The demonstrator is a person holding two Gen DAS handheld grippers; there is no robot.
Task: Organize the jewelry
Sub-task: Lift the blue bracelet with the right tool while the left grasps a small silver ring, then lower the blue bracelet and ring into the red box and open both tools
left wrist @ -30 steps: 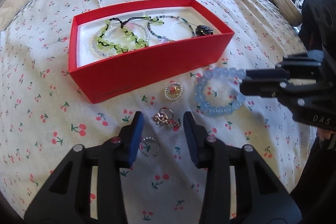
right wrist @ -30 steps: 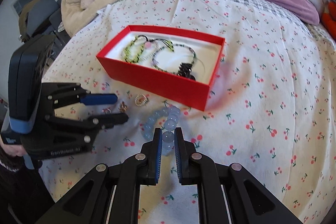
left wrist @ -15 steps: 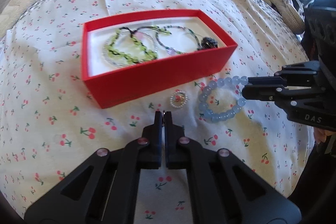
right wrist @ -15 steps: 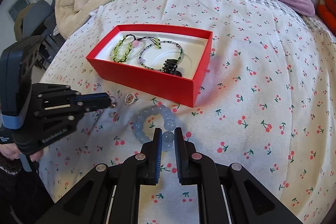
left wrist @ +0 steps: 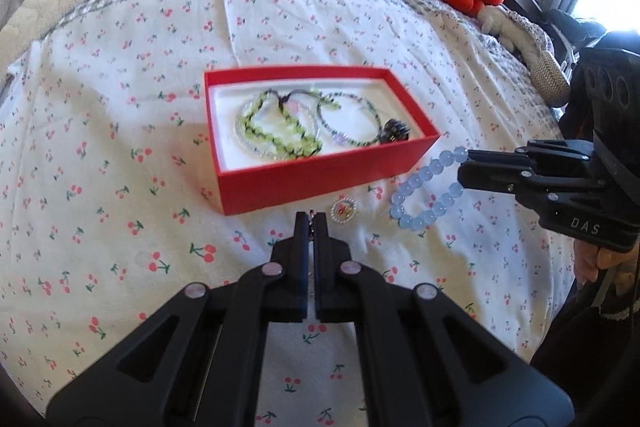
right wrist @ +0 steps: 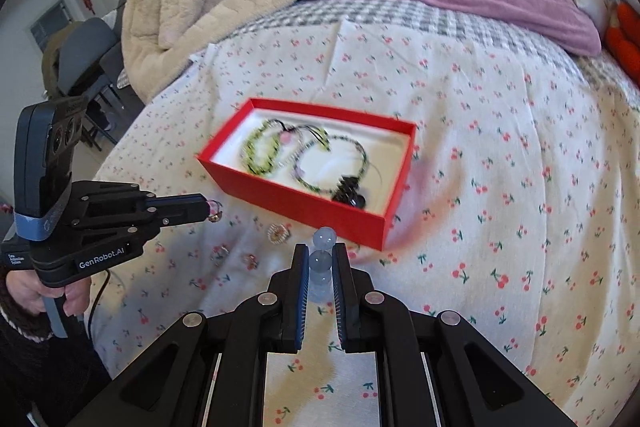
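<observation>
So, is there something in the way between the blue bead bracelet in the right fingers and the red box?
Nothing visible blocks it. The blue bead bracelet, held by the right gripper, hangs just before the red box; only its near wall is between, and the top is open.

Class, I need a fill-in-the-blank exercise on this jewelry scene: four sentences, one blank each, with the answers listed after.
1. The right tongs grip a bracelet of pale ____ beads.
2. The jewelry box on the bed is ____ outside.
3. The left tongs are ____ on a small ring.
4. The green bead bracelet lies ____ the box.

Answers: blue; red; shut; inside
</observation>
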